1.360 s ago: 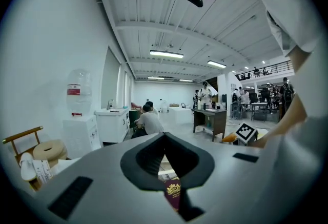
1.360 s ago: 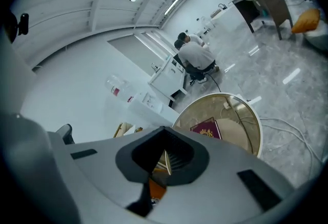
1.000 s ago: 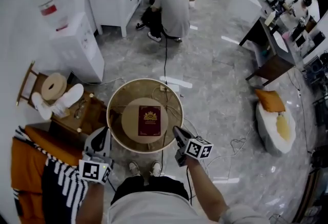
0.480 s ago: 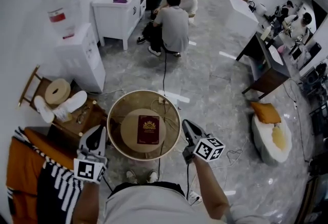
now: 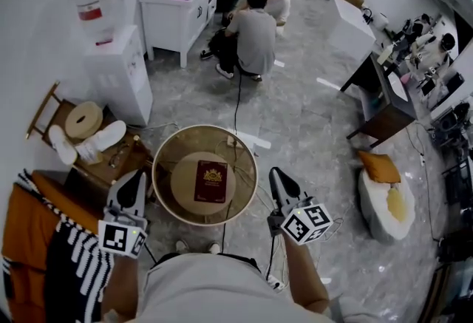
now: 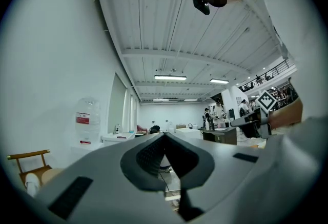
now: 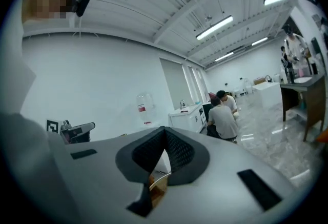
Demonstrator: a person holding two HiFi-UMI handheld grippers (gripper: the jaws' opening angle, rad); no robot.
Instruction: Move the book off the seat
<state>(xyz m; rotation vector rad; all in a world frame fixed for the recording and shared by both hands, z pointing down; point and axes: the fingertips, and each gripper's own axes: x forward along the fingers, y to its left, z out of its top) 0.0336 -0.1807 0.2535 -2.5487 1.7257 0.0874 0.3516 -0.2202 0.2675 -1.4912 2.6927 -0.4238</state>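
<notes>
While book [image 5: 211, 181] lies on seat [image 5: 186, 194], long axis pointing away, left tongs [image 5: 138, 179], right tongs [image 5: 276, 175] closed, empty.

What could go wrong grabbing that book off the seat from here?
1. The book lies flat in the middle of the seat with no edge overhanging. The left gripper and right gripper are both shut, so a grab may just shove it.
2. The wide rim rings the seat, and a low approach could knock it.
3. A cable crosses the floor to the seat and might snag.
</notes>
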